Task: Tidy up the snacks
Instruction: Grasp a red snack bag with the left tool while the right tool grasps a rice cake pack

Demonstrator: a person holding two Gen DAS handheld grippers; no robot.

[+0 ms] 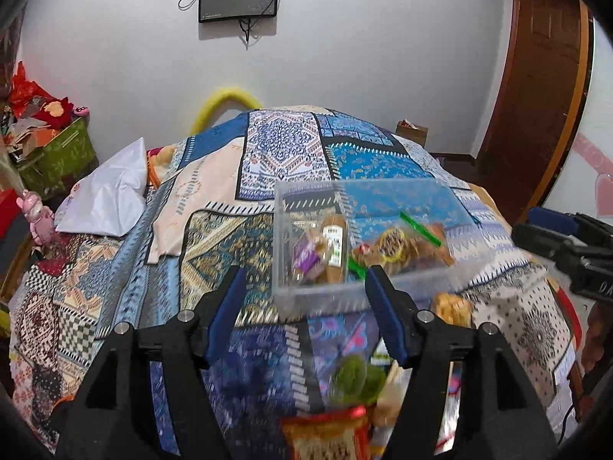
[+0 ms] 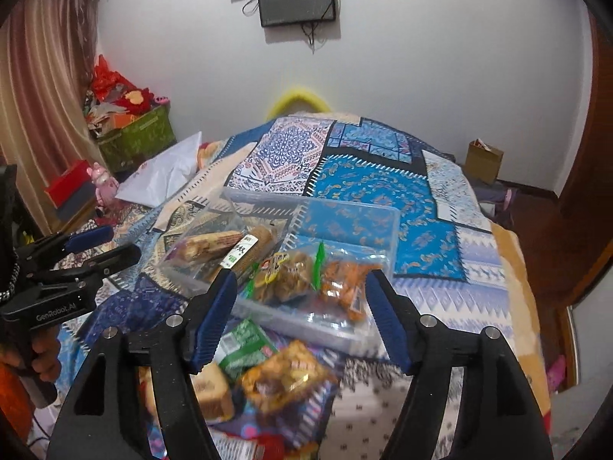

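Note:
A clear plastic bin [image 1: 306,295] [image 2: 356,211] lies on the patterned bedspread. It holds a brown snack tube [image 1: 334,247] [image 2: 251,251], a purple packet [image 1: 304,255] and bagged snacks with green seals [image 1: 406,245] [image 2: 291,272]. Loose packets lie in front of it: a green one [image 1: 358,379] [image 2: 245,345], a golden one [image 2: 285,377] and a red-edged one [image 1: 325,437]. My left gripper [image 1: 304,289] is open and empty just before the bin's near wall. My right gripper [image 2: 300,293] is open and empty above the bin's near edge. Each gripper shows in the other's view [image 1: 551,234] [image 2: 95,245].
A white plastic bag [image 1: 111,191] [image 2: 164,176] lies at the bed's left side. A pink toy [image 1: 36,214] and a green box [image 1: 57,157] of clutter stand left of the bed. A wooden door [image 1: 536,88] is at right; a small cardboard box [image 2: 483,161] sits on the floor.

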